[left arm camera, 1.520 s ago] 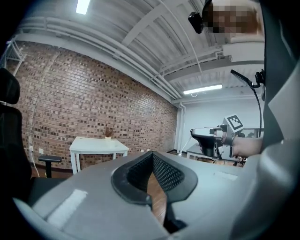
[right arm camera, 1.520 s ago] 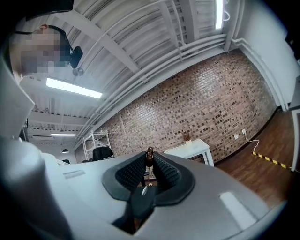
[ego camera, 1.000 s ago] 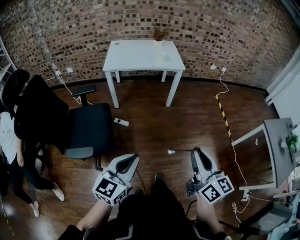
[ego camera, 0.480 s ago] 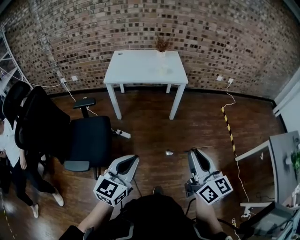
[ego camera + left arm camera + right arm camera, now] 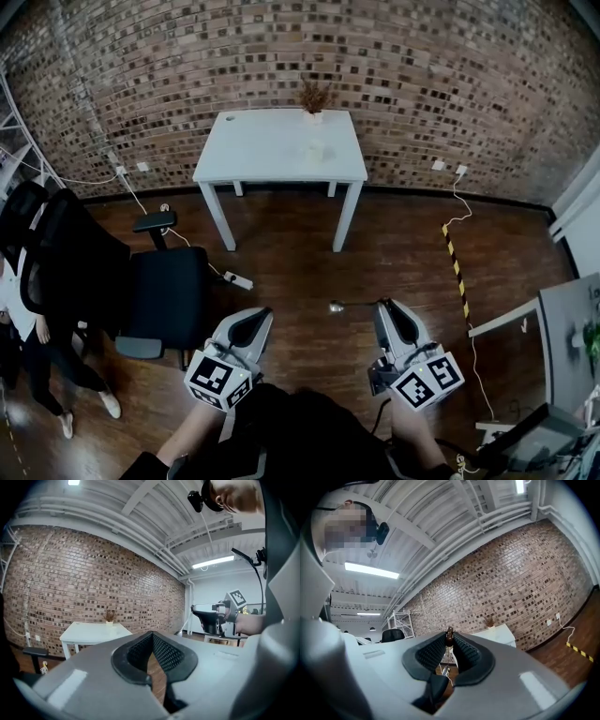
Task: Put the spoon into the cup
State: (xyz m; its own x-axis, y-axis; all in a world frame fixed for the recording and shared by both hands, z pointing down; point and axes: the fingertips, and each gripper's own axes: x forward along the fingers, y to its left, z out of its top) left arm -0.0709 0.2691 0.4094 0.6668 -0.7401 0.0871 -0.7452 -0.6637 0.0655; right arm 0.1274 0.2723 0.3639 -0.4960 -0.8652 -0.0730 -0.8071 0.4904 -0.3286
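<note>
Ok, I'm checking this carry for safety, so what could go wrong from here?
The spoon sticks out sideways, pinched only at the tips of the right hand-held gripper, so it may swivel or slip. The power strip and its cable lie on the floor near the way to the white table: a possible trip.

Against wall (image 5: pixel 441 75), table (image 5: pixel 262 150); on it, plant (image 5: pixel 312 97) at back edge, cup (image 5: pixel 317 150) near middle. Left of table, chair (image 5: pixel 150 291); person (image 5: pixel 28 356) farther left. Power strip (image 5: pixel 237 280) on floor (image 5: pixel 403 244) between chair and table. Nearest, left gripper (image 5: pixel 263 312) and right gripper (image 5: pixel 382 305) side by side, spoon (image 5: pixel 352 304) crosswise in the right.
</note>
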